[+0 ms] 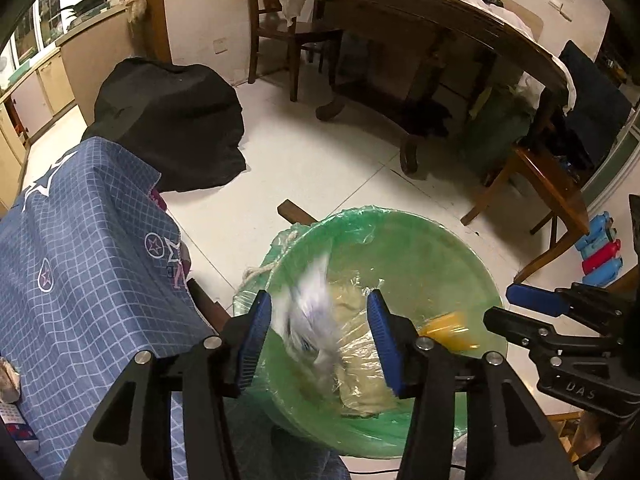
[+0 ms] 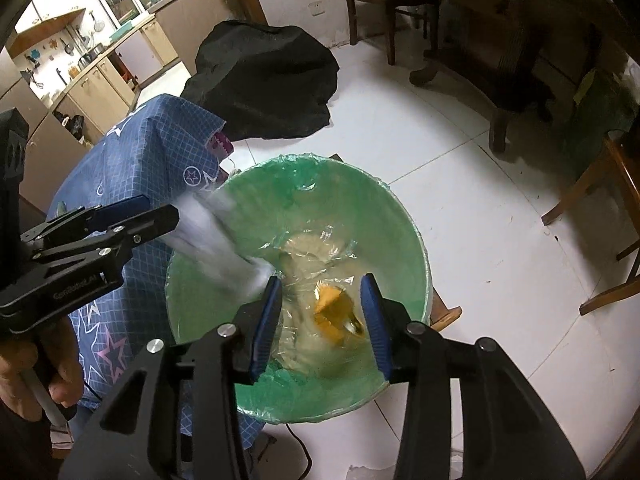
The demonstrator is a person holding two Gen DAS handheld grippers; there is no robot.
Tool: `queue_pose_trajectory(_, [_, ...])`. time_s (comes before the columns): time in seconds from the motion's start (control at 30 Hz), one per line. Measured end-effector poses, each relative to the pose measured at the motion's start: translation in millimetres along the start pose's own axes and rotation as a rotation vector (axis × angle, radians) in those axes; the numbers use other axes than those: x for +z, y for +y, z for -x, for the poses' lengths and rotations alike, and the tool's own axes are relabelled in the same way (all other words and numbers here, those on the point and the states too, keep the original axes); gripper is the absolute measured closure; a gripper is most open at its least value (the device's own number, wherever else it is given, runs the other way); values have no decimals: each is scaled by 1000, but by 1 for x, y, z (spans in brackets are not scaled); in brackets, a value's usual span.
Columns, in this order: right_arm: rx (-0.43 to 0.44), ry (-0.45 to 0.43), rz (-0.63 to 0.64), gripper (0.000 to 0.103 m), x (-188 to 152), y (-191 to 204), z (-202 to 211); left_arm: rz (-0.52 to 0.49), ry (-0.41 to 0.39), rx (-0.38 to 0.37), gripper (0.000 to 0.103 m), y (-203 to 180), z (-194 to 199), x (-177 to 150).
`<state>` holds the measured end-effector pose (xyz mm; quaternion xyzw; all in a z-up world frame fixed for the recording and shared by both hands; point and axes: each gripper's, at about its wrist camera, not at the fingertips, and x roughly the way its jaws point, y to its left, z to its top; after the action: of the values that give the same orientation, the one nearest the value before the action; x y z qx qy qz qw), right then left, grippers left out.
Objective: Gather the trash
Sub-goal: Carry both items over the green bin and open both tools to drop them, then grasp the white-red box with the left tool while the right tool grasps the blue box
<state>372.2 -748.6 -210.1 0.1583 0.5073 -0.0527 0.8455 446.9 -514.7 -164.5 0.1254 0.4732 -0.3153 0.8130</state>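
Both jaws gape, gripping nothing; blurred white paper (image 2: pixel 222 240), seemingly streaked lengthwise, slants down into the green-lined bin (image 2: pixel 400 216).

The right tool (image 2: pixel 320 320) hangs over the green-lined bin (image 2: pixel 408 216), jaws parted, with a blurred yellow piece (image 2: pixel 334 312) between them but clear of both pads. From the left tool (image 2: pixel 160 212) (at the bin's left rim) a white blur (image 2: pixel 220 244) streaks into the bin.
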Motion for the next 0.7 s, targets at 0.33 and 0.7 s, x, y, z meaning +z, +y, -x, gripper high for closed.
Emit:
queue_pose_trajectory(0.33, [2, -23, -4, 61, -4, -1, 6, -1, -5, 13, 51, 2, 5, -3])
queue_pose_trajectory(0.7, [-92, -346, 137, 19, -36, 45, 71, -17, -105, 18, 51, 27, 60, -44])
